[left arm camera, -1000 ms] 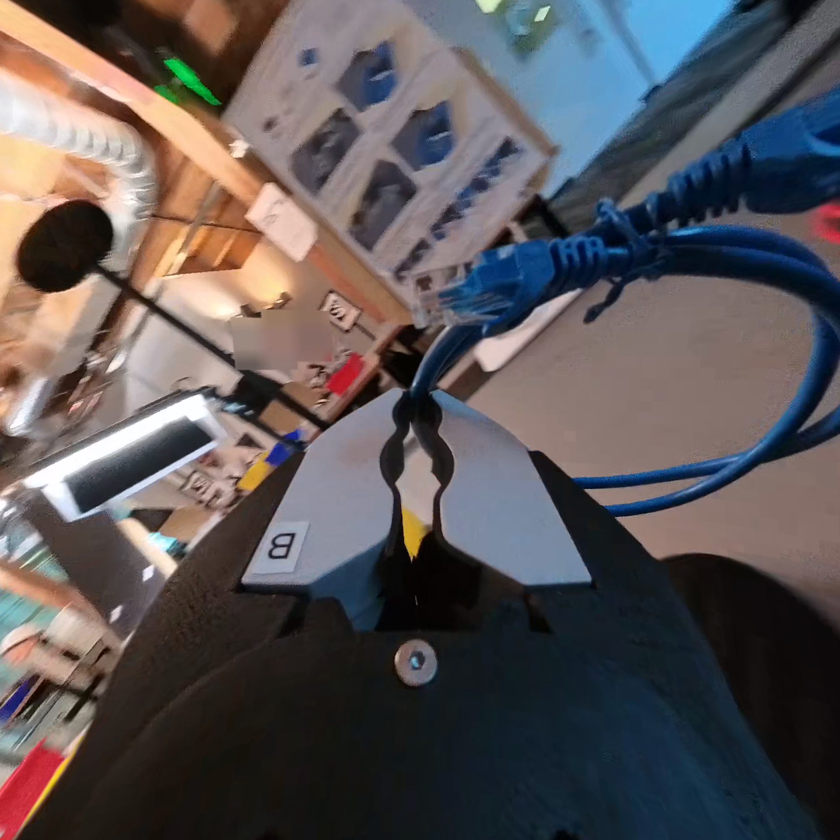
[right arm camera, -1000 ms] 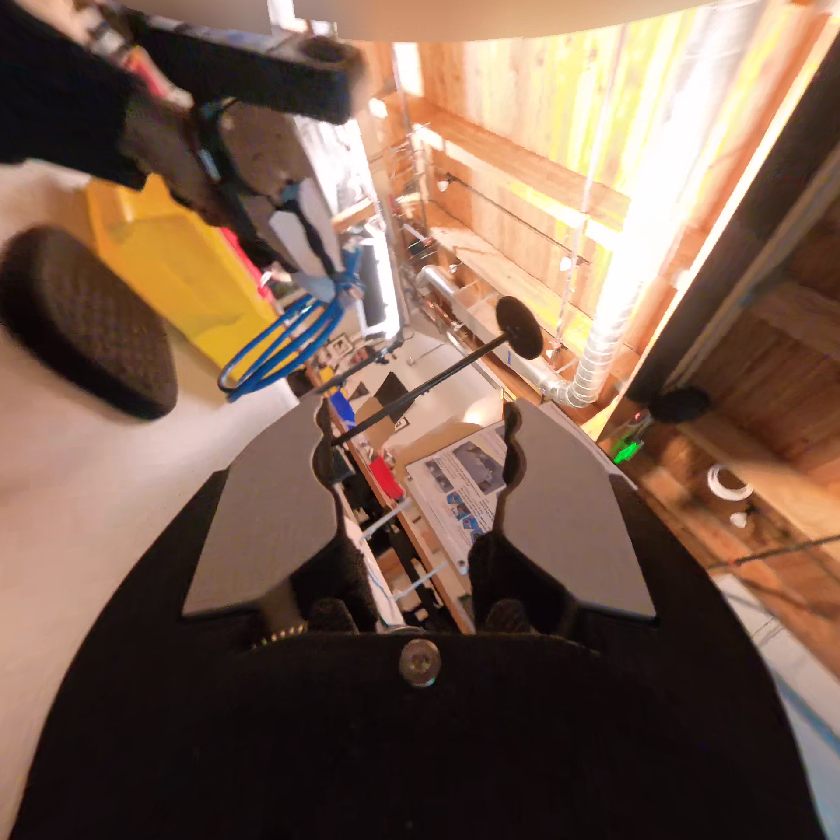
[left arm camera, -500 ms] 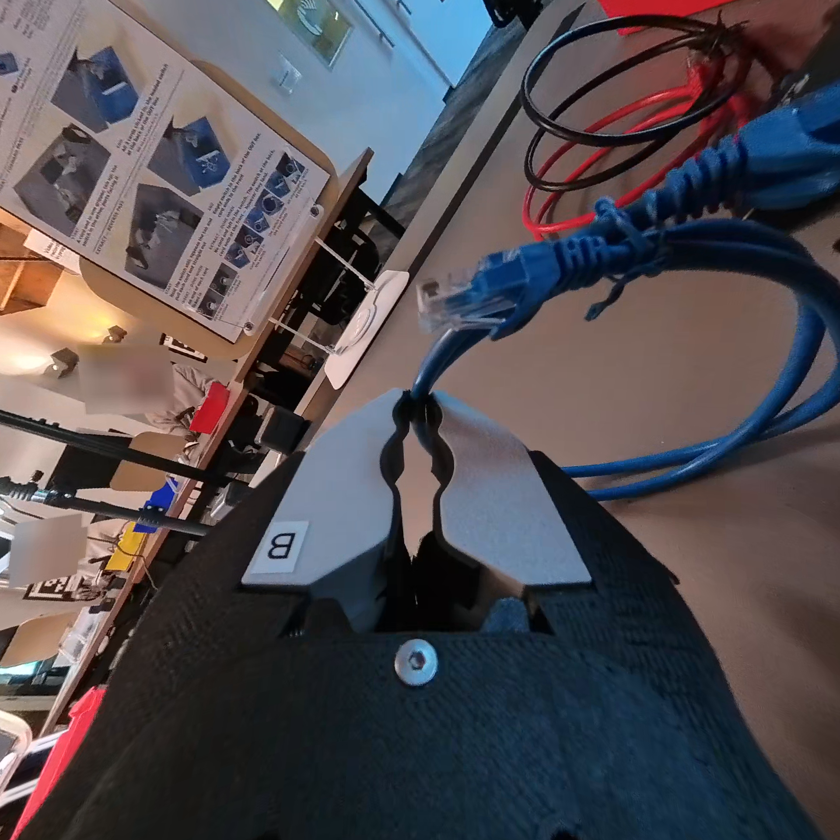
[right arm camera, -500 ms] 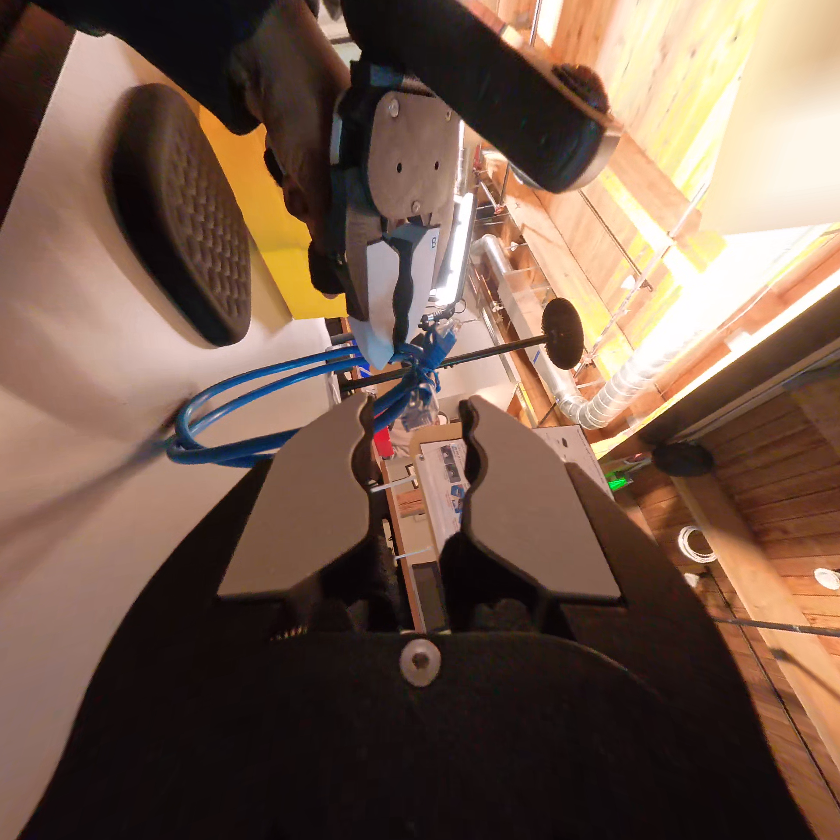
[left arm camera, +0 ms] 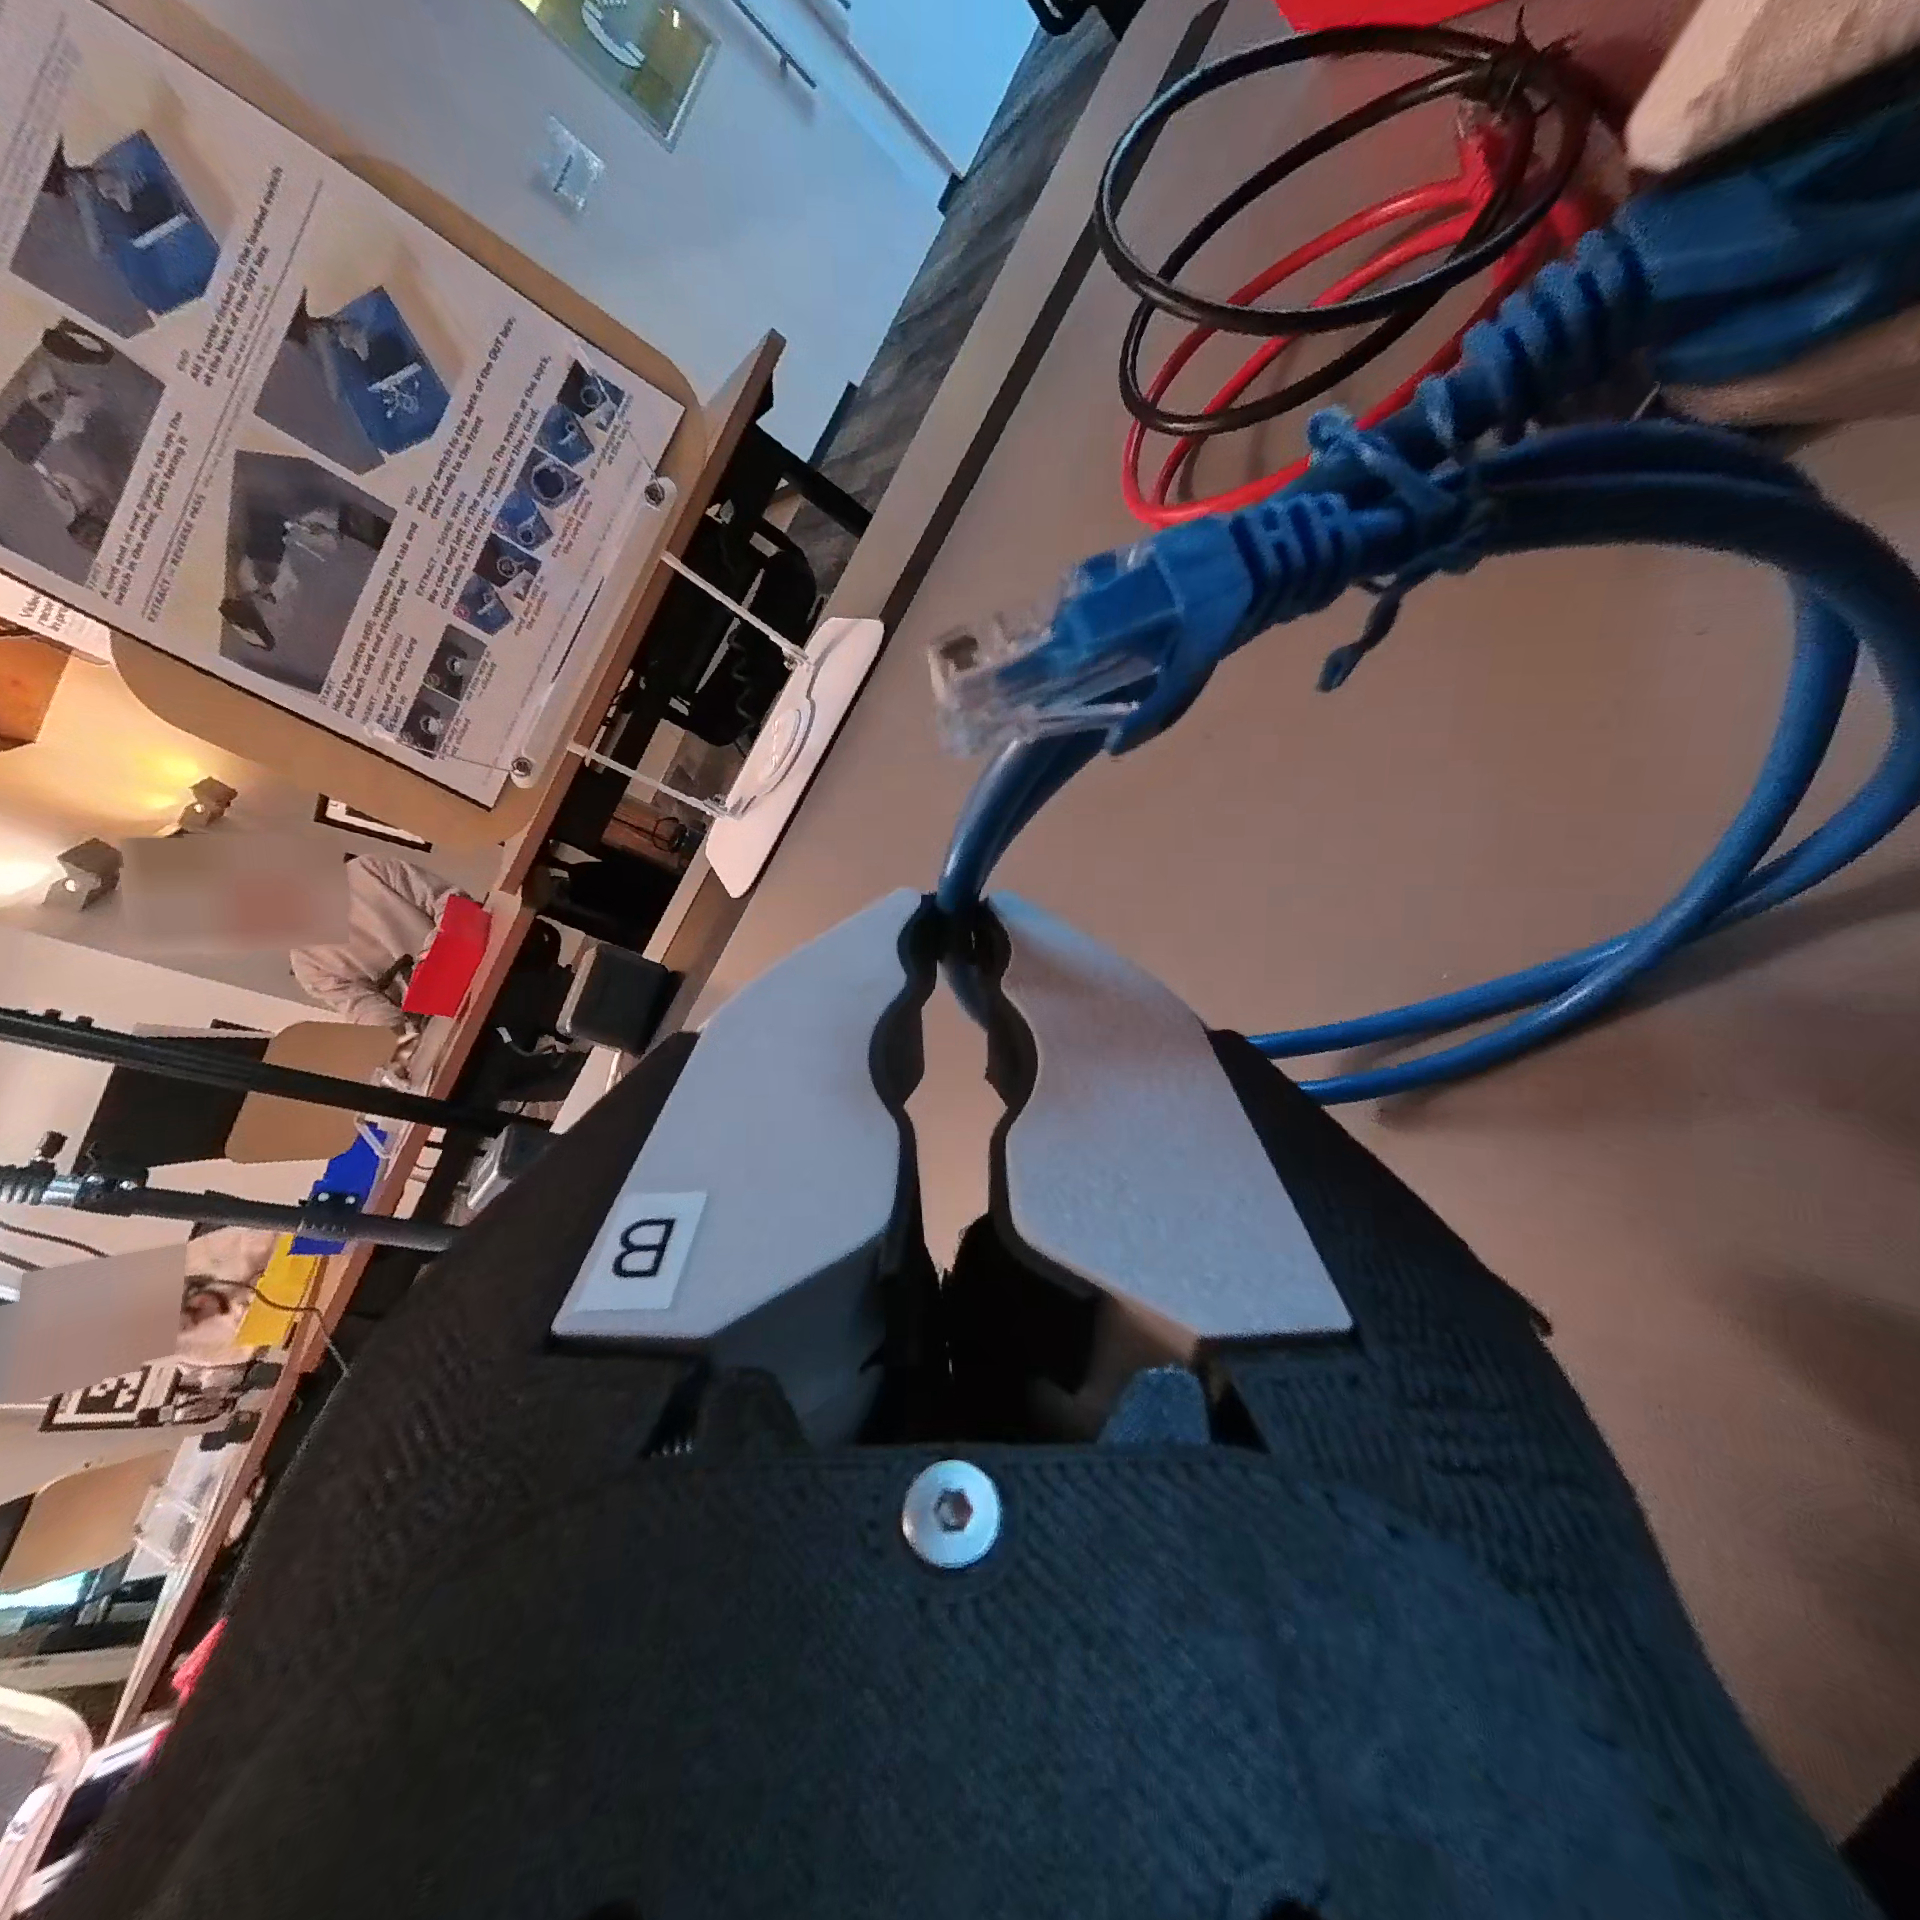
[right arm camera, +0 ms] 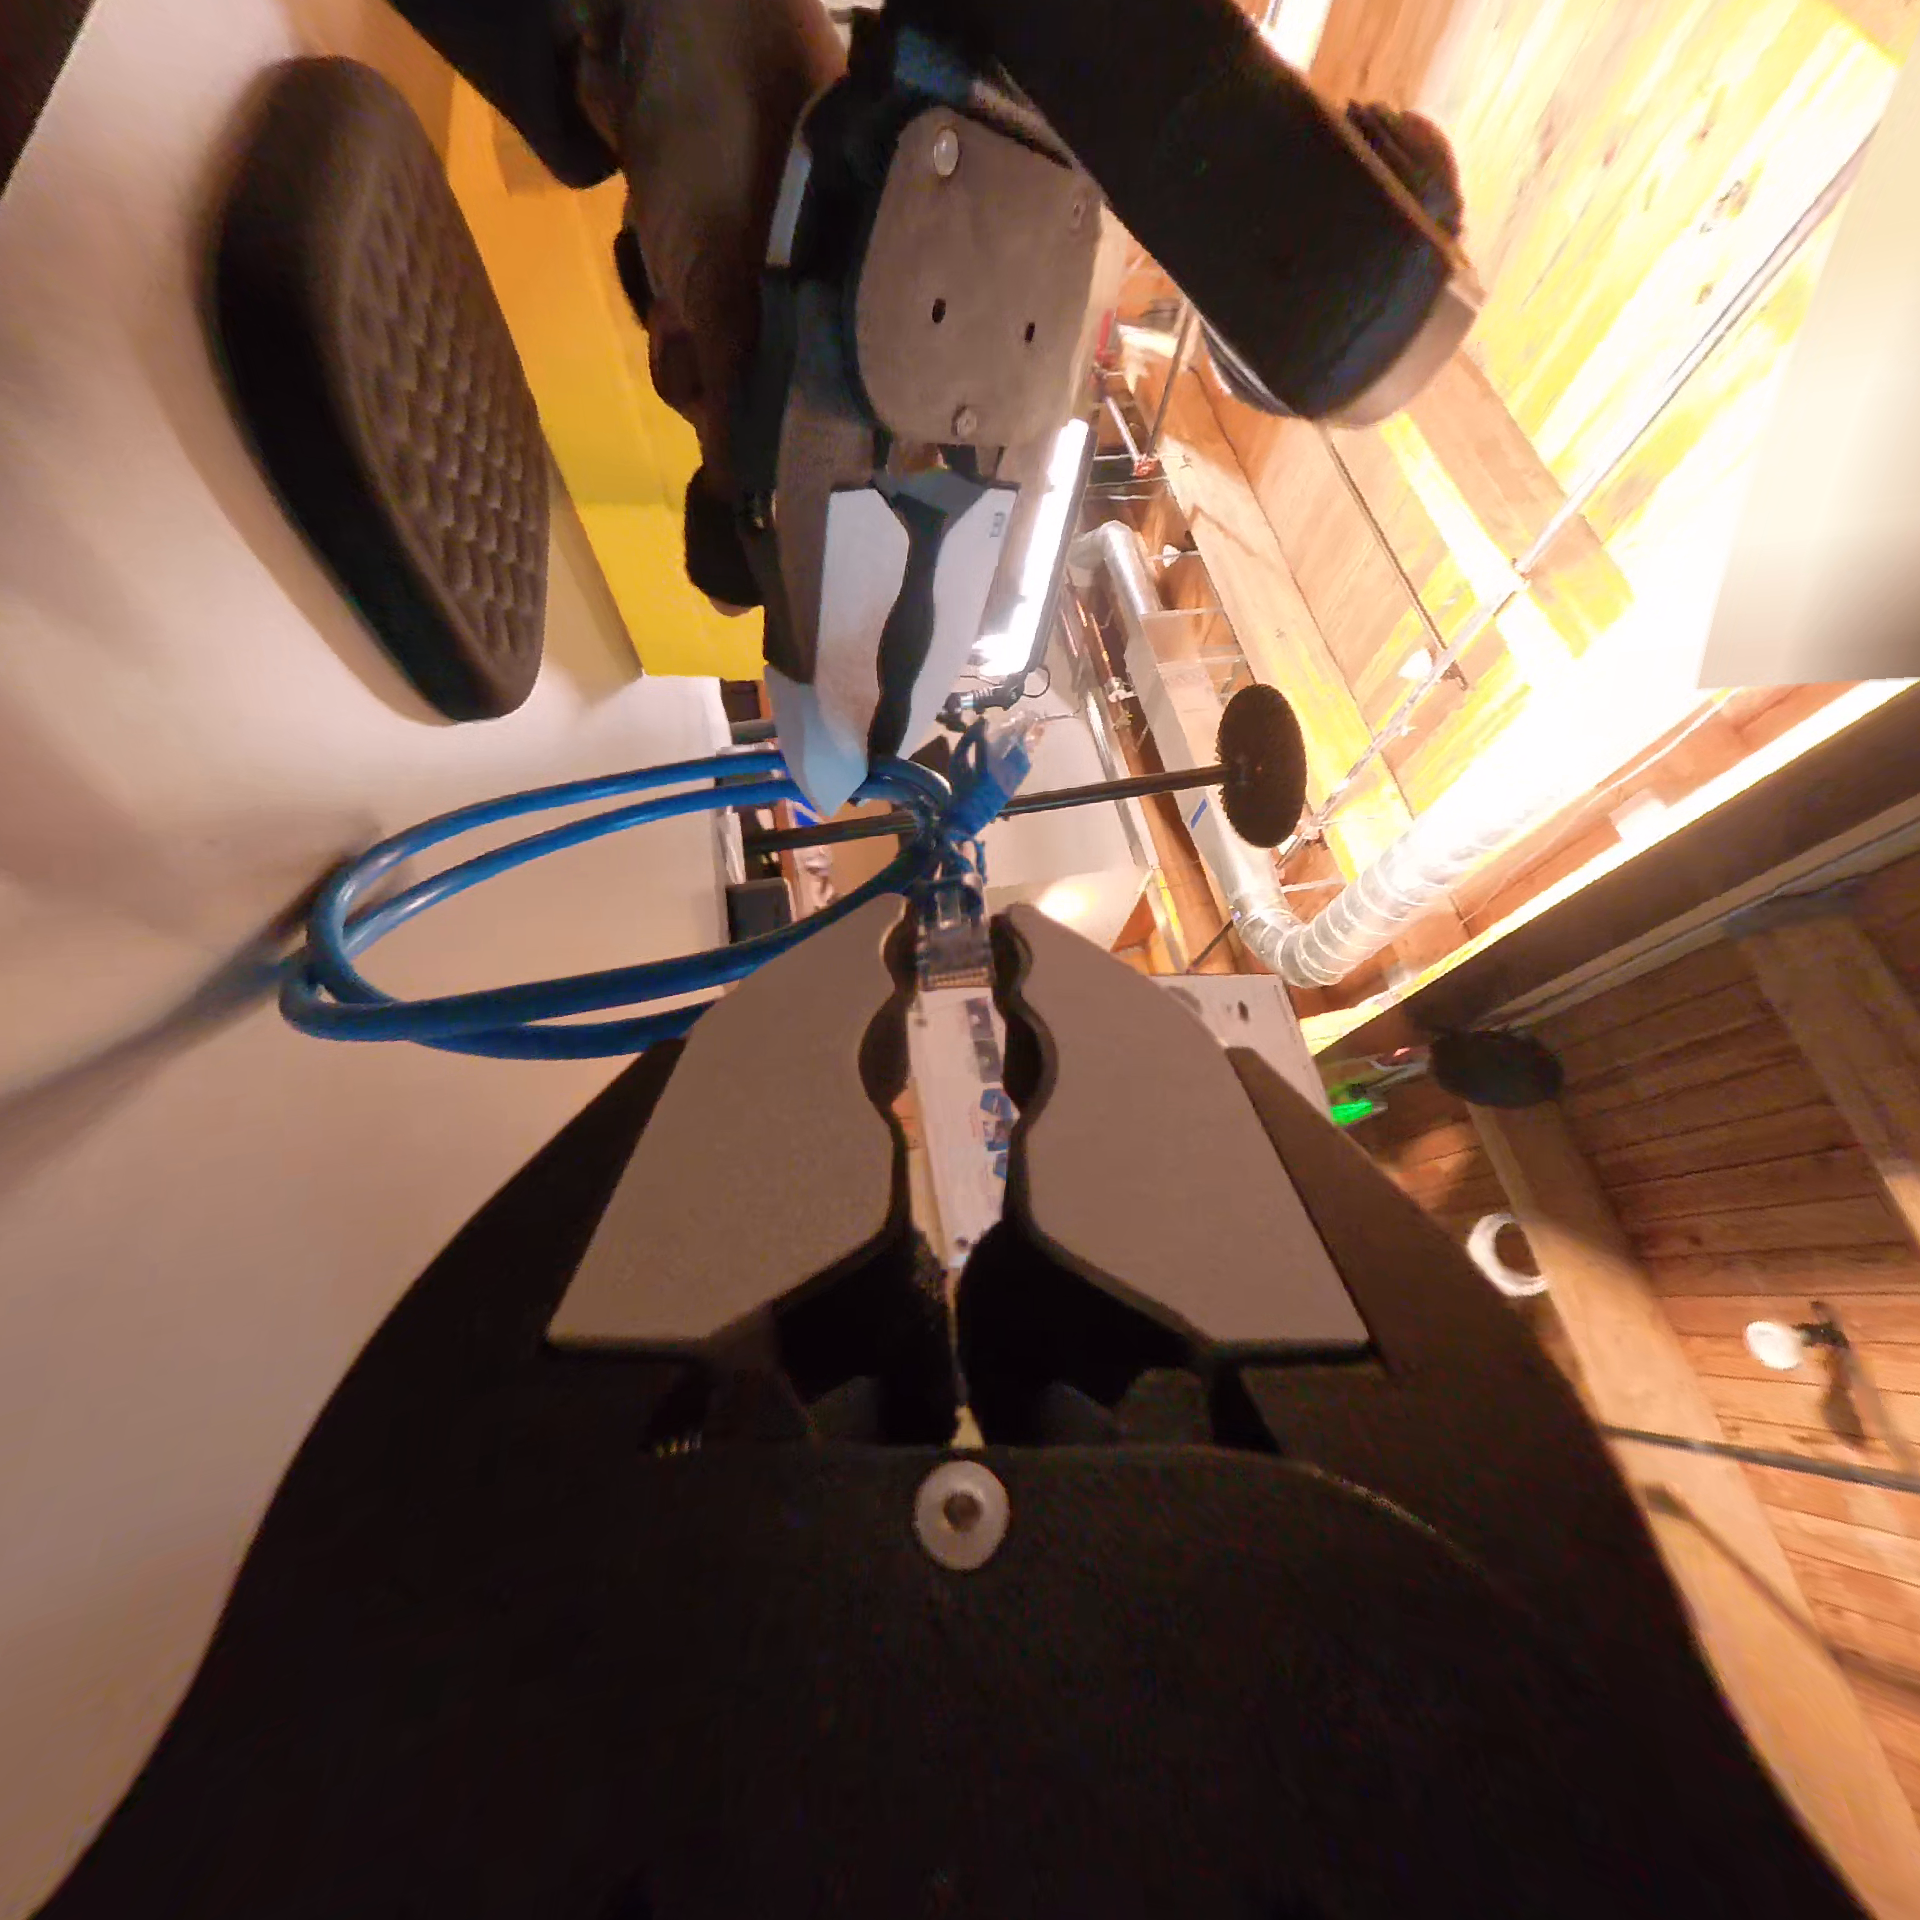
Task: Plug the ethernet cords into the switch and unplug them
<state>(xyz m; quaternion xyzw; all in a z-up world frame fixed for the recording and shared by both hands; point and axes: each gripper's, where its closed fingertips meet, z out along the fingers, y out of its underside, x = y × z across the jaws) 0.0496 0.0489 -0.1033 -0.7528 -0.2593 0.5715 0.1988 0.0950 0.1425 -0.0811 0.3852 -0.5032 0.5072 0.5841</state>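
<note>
The left hand-held gripper (left arm camera: 956,920) is closed, its tips pinching the blue ethernet cord (left arm camera: 1704,914) where the coiled strands bunch. One clear-tipped plug (left arm camera: 1049,665) hangs free just above those tips. The coil loops to the right, its far side touching the tabletop (left arm camera: 1351,831). The right hand-held gripper (right arm camera: 948,940) is nearly closed around the cord's other plug (right arm camera: 951,951), which sits between its fingertips. A red cord (left arm camera: 1299,343) and a black cord (left arm camera: 1247,187) lie coiled on the tabletop beyond.
</note>
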